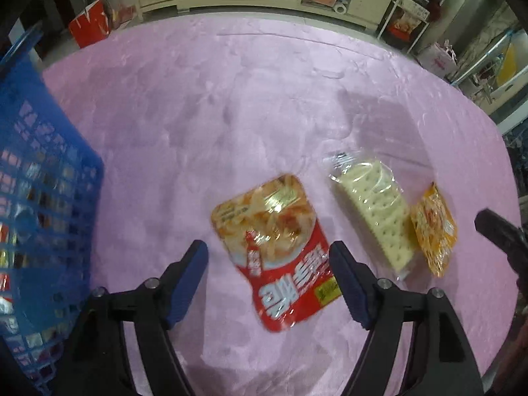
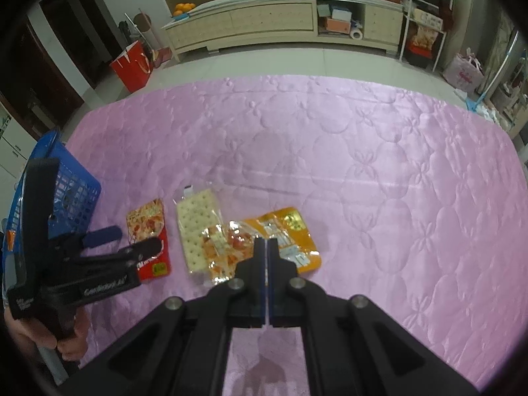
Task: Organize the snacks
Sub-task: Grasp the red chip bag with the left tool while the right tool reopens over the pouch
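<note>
On the quilted pink satin cloth, four glossy flat snack packs are lying in a row: a red pouch, a clear-wrapped stack of pale perforated crackers, a small crinkled yellow packet and an orange pouch. Just beside them on the left, a blue plastic lattice basket is standing. The left gripper is hovering with its ribbed blue pads apart, straddling the red pouch without pressing it. The right gripper is pointing down with its fingers together, gripping nothing.
</note>
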{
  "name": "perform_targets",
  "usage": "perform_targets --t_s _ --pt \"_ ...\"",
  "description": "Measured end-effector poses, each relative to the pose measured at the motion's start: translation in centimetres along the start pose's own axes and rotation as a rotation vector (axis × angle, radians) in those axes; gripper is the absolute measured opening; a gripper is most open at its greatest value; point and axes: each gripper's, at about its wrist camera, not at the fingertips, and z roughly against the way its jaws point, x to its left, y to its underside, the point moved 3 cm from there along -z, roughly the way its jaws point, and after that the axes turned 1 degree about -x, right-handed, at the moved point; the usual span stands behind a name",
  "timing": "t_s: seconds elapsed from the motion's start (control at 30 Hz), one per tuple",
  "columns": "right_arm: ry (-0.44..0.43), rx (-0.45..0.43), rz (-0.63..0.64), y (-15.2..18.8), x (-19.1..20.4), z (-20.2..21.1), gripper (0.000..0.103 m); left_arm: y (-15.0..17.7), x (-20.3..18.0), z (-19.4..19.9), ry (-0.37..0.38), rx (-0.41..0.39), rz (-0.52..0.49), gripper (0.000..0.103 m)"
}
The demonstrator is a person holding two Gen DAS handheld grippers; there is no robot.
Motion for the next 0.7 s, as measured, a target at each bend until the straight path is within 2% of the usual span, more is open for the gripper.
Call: perform_targets --t_s 0.13,0.2,0.33,0.37,0.4,0.47,0.57,0.6,0.63,0.7 --pt "-0.010 0.011 -0.011 0.4 -0.5 -0.3 0.003 -0.8 -1.3 -0.8 -0.052 -0.004 -0.031 0.076" --pt "-0.014 0.018 -0.017 0.6 -0.6 -0.4 0.003 -0.8 -2.2 -1.0 -0.083 0.001 -0.058 0.085" --pt "-0.030 0.028 -0.018 0.7 -0.5 -0.3 0.003 -0.8 -2.4 -1.1 -0.090 0.009 -0.006 0.084" --pt "-0.034 0.030 -0.017 0.7 -0.4 -0.3 0.003 -0.8 -2.4 -1.1 -0.090 0.005 -0.008 0.079" --pt "-0.041 0.034 -0.018 0.7 -0.3 -0.2 0.003 -0.6 -2.5 -0.9 -0.089 0.000 -0.019 0.066" --pt "-0.048 0.045 -0.026 0.6 -0.2 -0.2 0.003 0.2 -3.3 0.0 -0.079 0.000 -0.055 0.052" --pt "-0.068 0.074 -0.039 0.5 0.0 -0.3 0.003 0.1 -4.3 0.2 -0.065 0.003 -0.093 0.038" --pt "-0.059 0.084 -0.025 0.5 0.2 -0.4 0.004 0.1 -4.4 0.2 -0.064 0.003 -0.096 0.030" --pt "-0.046 0.096 -0.006 0.5 0.5 -0.4 0.007 0.1 -4.6 0.2 -0.057 0.003 -0.105 0.027" --pt "-0.026 0.109 0.014 0.5 0.7 -0.5 0.025 0.1 -4.8 0.2 -0.057 0.003 -0.115 0.026"
